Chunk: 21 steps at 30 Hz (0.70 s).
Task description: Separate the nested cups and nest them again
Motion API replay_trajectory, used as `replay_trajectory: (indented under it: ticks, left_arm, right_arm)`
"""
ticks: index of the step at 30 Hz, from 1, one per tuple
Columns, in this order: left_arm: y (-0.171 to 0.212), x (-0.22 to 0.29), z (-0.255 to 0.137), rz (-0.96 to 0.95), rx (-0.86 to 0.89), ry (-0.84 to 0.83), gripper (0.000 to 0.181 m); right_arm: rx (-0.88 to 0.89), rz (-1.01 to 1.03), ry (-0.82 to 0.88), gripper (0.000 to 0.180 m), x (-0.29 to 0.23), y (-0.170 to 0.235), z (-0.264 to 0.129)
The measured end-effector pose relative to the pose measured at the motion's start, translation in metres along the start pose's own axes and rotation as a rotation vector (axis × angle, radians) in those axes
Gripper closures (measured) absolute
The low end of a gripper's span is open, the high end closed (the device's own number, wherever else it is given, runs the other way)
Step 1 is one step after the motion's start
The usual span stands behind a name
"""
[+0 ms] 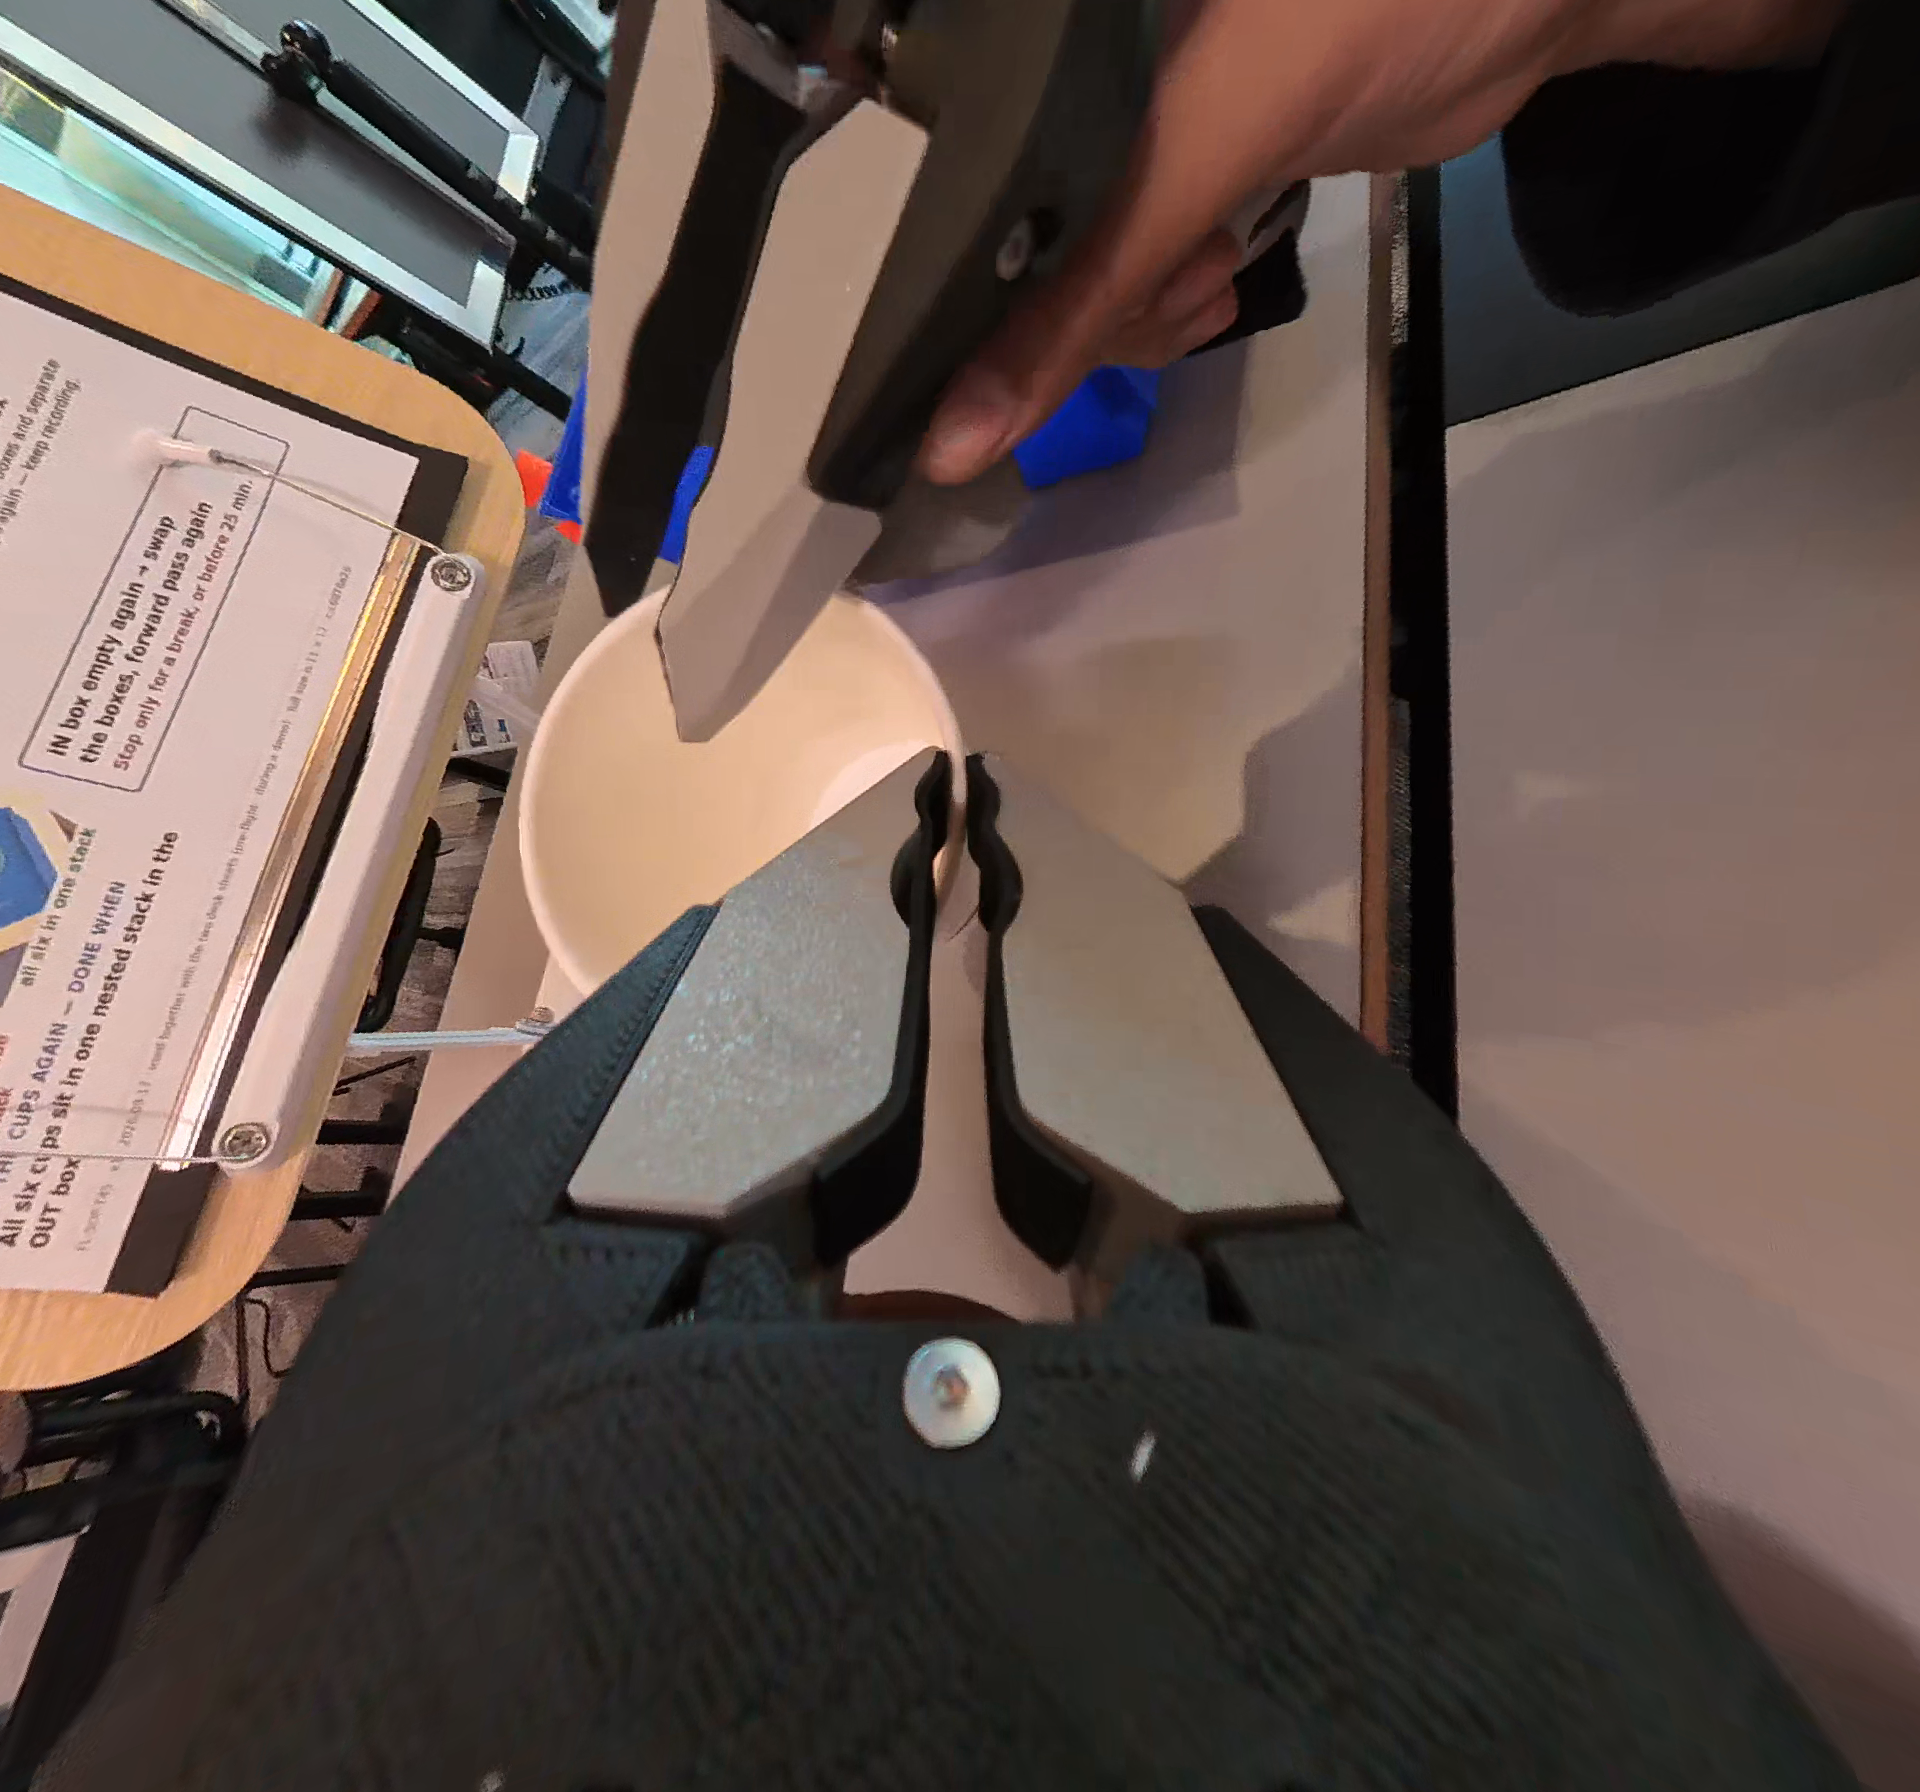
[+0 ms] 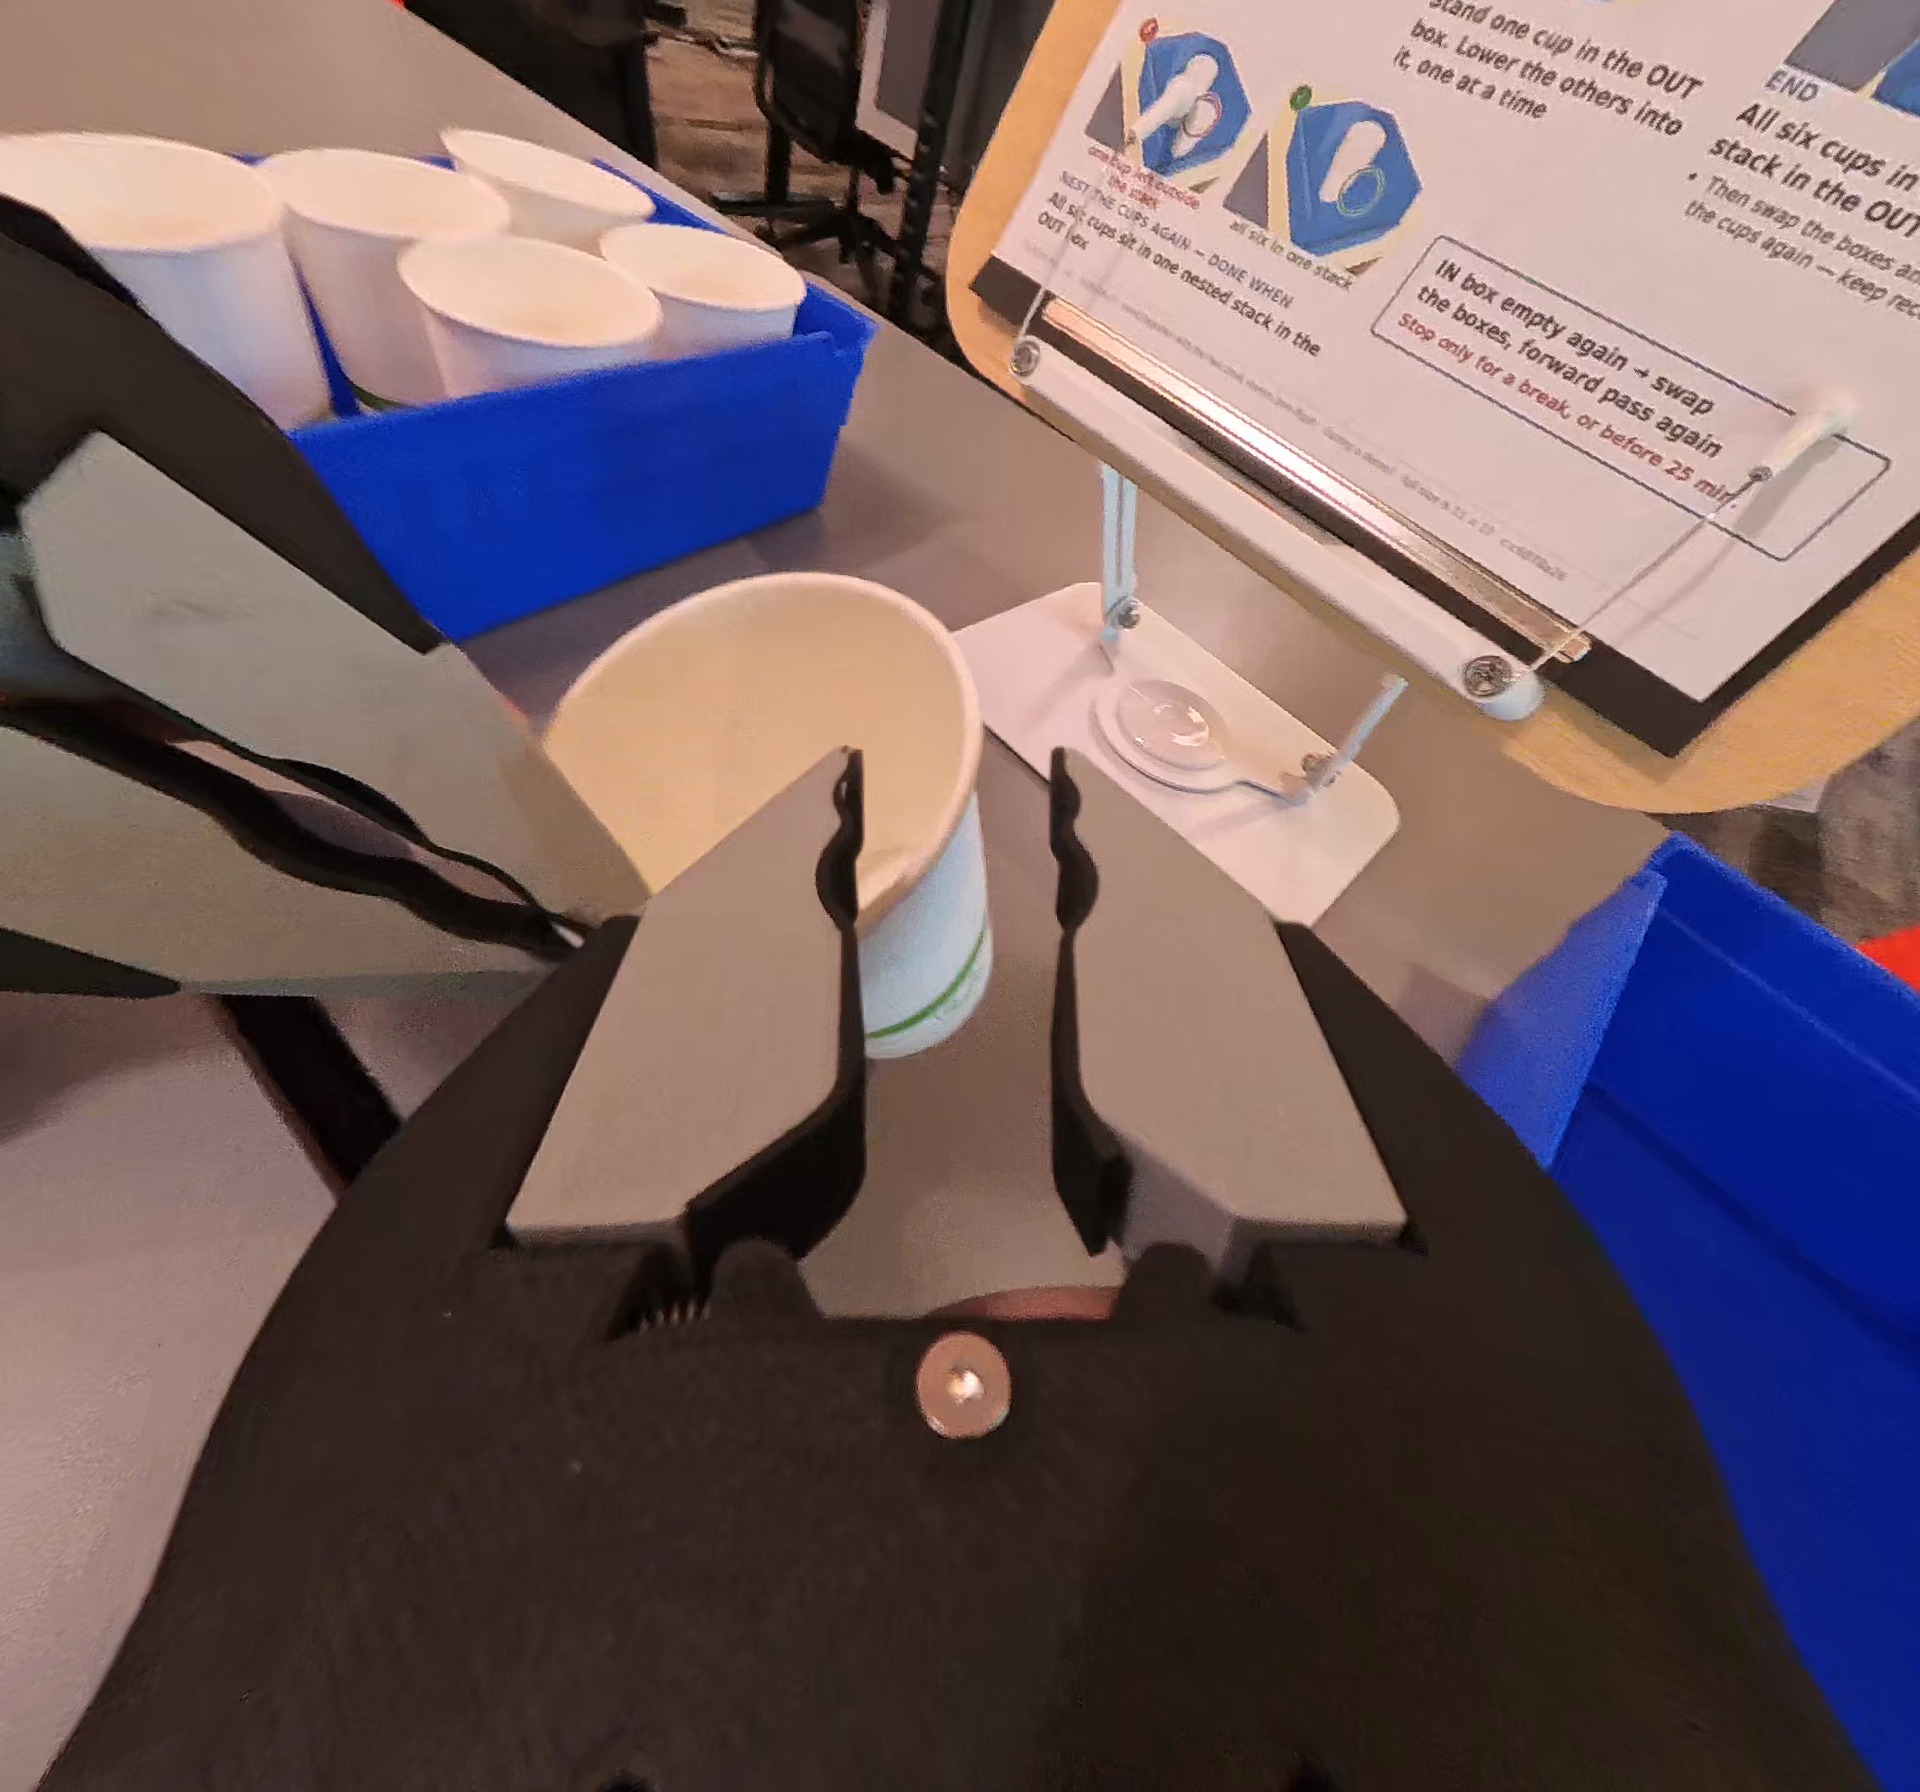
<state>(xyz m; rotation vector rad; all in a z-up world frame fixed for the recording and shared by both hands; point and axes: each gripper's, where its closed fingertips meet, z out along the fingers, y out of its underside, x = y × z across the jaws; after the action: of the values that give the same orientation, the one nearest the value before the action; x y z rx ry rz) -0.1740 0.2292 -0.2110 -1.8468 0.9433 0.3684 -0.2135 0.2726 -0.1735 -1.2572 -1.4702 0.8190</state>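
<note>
A white paper cup point(image 1: 717, 807) with a green band near its base point(image 2: 925, 953) is held tilted above the grey table. My left gripper point(image 1: 961, 768) is shut on the cup's rim, with the wall pinched between its pads. Its fingers point(image 2: 312, 838) show at the left of the right wrist view. My right gripper point(image 2: 954, 766) is open and straddles the opposite side of the rim, one finger inside the cup and one outside. It also shows from above in the left wrist view point(image 1: 665, 646), held by a hand point(image 1: 1351, 132).
A blue box point(image 2: 582, 485) with several separate white cups point(image 2: 520, 319) stands at the back left. A second blue box point(image 2: 1714, 1171) is at the right. An instruction sheet on a white stand point(image 2: 1195, 734) stands just behind the held cup. The table edge point(image 1: 1377, 599) runs along the right. Tip to tip, the grippers are about 7 cm apart.
</note>
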Motion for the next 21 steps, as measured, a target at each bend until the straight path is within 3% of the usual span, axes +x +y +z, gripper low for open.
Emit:
replay_trajectory:
  ticks: [4, 21]
  left_arm:
    - [0.005, -0.001, 0.0, -0.003, -0.013, 0.001, 0.18]
    - [-0.005, -0.004, 0.005, -0.036, 0.037, -0.035, 0.179]
  right_arm:
    - [-0.01, 0.036, -0.046, 0.169, -0.005, 0.006, 0.005]
    - [0.046, 0.186, -0.069, 0.179, 0.009, 0.005, 0.006]
